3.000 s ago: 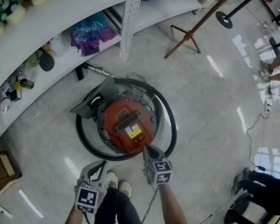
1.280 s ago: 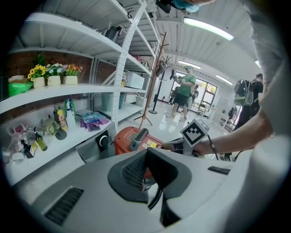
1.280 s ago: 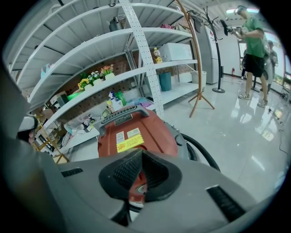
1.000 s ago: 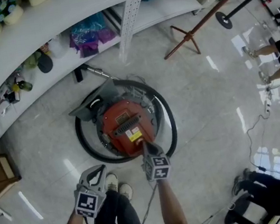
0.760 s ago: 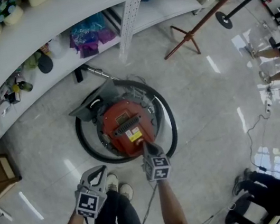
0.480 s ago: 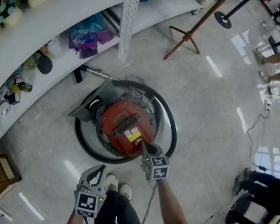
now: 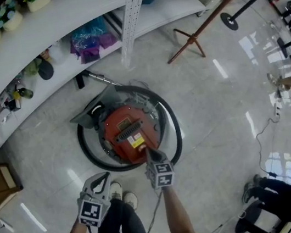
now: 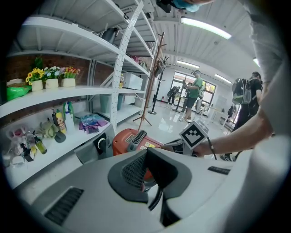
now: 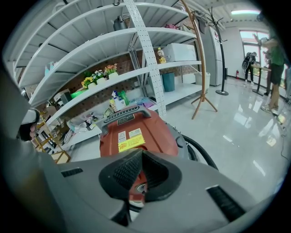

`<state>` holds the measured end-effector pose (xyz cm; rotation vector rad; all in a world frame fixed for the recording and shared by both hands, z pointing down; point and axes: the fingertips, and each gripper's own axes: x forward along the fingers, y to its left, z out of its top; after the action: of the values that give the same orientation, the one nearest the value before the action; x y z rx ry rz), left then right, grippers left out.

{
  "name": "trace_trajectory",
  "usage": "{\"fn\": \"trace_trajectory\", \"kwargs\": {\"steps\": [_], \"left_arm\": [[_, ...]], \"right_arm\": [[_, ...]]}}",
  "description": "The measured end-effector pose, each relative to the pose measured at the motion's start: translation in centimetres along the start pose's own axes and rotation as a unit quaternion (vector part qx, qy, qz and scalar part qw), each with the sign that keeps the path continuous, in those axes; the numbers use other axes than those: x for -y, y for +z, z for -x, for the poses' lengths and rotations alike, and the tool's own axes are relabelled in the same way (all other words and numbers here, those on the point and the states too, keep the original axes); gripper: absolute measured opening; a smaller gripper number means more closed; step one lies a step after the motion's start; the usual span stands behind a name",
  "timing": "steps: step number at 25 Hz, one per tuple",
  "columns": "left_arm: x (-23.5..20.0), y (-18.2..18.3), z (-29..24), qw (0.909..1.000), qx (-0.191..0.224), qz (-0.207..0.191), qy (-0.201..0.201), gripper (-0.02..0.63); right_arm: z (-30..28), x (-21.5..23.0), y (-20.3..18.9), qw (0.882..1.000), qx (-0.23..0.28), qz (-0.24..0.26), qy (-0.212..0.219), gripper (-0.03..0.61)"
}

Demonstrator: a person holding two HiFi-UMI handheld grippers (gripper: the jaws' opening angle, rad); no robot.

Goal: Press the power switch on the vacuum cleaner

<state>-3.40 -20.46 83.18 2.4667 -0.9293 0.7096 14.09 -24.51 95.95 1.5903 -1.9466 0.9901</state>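
Note:
The red vacuum cleaner (image 7: 129, 134) stands on the floor inside its coiled black hose (image 7: 87, 151), with a yellow label on its top. My right gripper (image 7: 151, 153) is shut, and its tips rest against the vacuum's near edge. In the right gripper view the red body (image 9: 136, 132) fills the space just beyond the right gripper (image 9: 137, 183), and a small round part shows in the slit between the pads. My left gripper (image 7: 101, 178) hangs shut and holds nothing, to the left of the vacuum and short of it. Its own view shows the left gripper (image 8: 145, 178) with the vacuum (image 8: 132, 139) behind.
White shelves (image 7: 54, 40) with bottles, bags and flower pots curve behind the vacuum. A wooden coat stand (image 7: 188, 41) rises at the right. My shoes (image 7: 123, 194) are just below the grippers. Cables (image 7: 260, 132) trail over the floor at the right, where other people stand.
Since three seconds ago my right gripper has moved a little forward onto the vacuum's near edge. Over the last second both grippers have hardly moved.

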Motion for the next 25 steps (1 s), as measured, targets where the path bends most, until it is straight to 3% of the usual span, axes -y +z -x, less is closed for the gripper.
{"fn": "trace_trajectory", "kwargs": {"steps": [25], "left_arm": [[3.2,5.5,2.9,0.9991,0.038,-0.013,0.009,0.006]], "right_arm": [[10.0,-3.1,4.5,0.997,0.069,0.002,0.027,0.012]]}}
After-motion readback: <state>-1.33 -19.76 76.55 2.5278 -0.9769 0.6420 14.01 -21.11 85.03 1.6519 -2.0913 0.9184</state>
